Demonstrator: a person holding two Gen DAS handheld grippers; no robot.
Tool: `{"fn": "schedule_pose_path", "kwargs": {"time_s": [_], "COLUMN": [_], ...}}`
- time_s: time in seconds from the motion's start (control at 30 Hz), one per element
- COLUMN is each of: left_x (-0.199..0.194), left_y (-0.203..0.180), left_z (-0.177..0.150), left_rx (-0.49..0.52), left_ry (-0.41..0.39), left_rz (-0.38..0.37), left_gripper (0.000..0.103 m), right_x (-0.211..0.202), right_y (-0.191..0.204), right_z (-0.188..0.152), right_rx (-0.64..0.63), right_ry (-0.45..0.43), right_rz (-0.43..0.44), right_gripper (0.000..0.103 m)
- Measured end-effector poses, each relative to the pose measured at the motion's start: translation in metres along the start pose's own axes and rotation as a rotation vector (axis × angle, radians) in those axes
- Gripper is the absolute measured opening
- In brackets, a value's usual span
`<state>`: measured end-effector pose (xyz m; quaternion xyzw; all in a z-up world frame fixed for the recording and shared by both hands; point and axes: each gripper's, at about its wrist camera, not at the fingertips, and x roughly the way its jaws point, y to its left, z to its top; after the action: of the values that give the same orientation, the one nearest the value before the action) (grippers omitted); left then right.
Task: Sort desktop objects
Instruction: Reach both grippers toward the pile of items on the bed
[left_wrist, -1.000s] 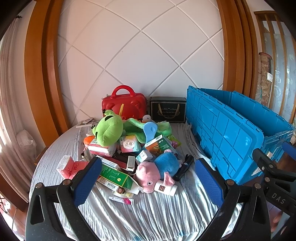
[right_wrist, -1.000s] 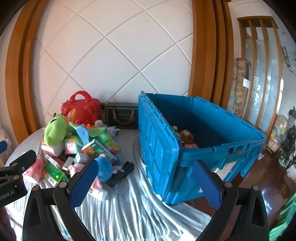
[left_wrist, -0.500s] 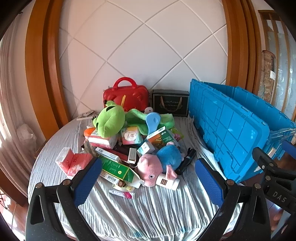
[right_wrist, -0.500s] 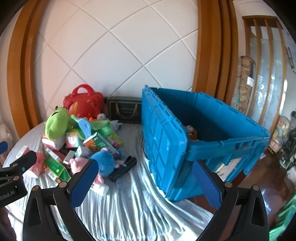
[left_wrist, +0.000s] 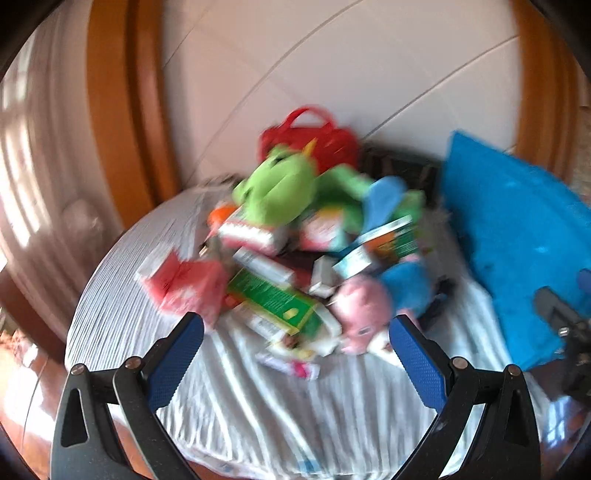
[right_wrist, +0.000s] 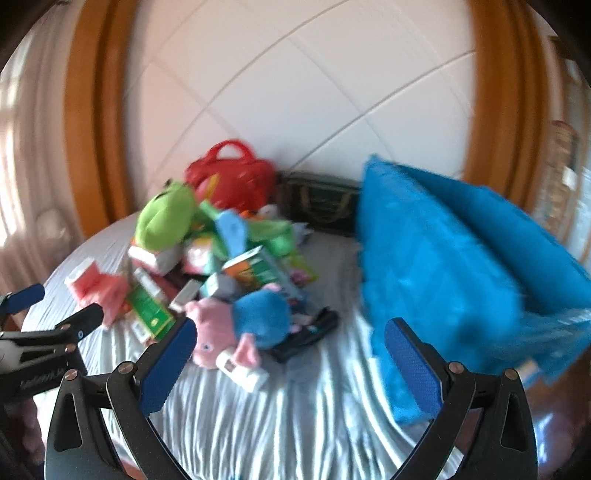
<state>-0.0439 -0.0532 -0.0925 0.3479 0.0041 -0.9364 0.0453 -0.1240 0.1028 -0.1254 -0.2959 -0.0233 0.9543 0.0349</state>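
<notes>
A heap of toys and boxes lies on the round table (left_wrist: 280, 413), blurred in both views. In it are a green plush (left_wrist: 277, 190), a pink pig plush (left_wrist: 364, 314) with a blue body (right_wrist: 262, 321), a green carton (left_wrist: 273, 297) and a pink tissue pack (left_wrist: 184, 288). My left gripper (left_wrist: 295, 350) hangs open just short of the heap, above the cloth. My right gripper (right_wrist: 290, 356) is open too, near the pig plush (right_wrist: 208, 332). The left gripper (right_wrist: 55, 310) also shows at the right wrist view's left edge.
A big blue crate (right_wrist: 461, 280) stands on the table's right side, its flap hanging toward the heap. A red case (right_wrist: 232, 177) and a dark box (right_wrist: 321, 201) stand at the back by the white padded wall. A black object (right_wrist: 306, 334) lies beside the pig.
Both grippers have swung left and dipped toward the heap, so the views are now motion-blurred. The crate has slid to the right of each view. Both jaws stay open.
</notes>
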Motion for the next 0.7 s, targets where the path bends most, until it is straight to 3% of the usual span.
{"fn": "schedule_pose_path", "kwargs": {"time_s": [0.1,0.27,0.47,0.57,0.63,0.7], "left_x": [0.033,0.077,0.127,0.152,0.171,0.188], "left_y": [0.016,0.028,0.036,0.039,0.039,0.037], "left_z": [-0.011,-0.031,-0.052,-0.045,-0.041,-0.042], "left_rx": [-0.027,-0.067,-0.114,-0.161,-0.163,-0.160], "left_ry": [0.082,0.189,0.290,0.290,0.295,0.355], "left_rz": [0.072,0.120,0.135,0.159,0.172,0.155], "left_gripper": [0.102,0.102,0.093,0.091,0.086,0.070], "right_x": [0.038,0.107,0.161,0.179,0.192,0.201], "right_y": [0.009,0.013,0.007,-0.001,-0.006,-0.009], "right_z": [-0.005,-0.025,-0.050,-0.057,-0.061,-0.064], "right_rx": [-0.024,-0.061,-0.097,-0.092,-0.082,-0.077], "right_ry": [0.068,0.196,0.313,0.362,0.396,0.430], "right_rz": [0.078,0.173,0.212,0.223,0.236,0.257], "right_gripper": [0.103,0.103,0.103,0.103,0.103,0.099]}}
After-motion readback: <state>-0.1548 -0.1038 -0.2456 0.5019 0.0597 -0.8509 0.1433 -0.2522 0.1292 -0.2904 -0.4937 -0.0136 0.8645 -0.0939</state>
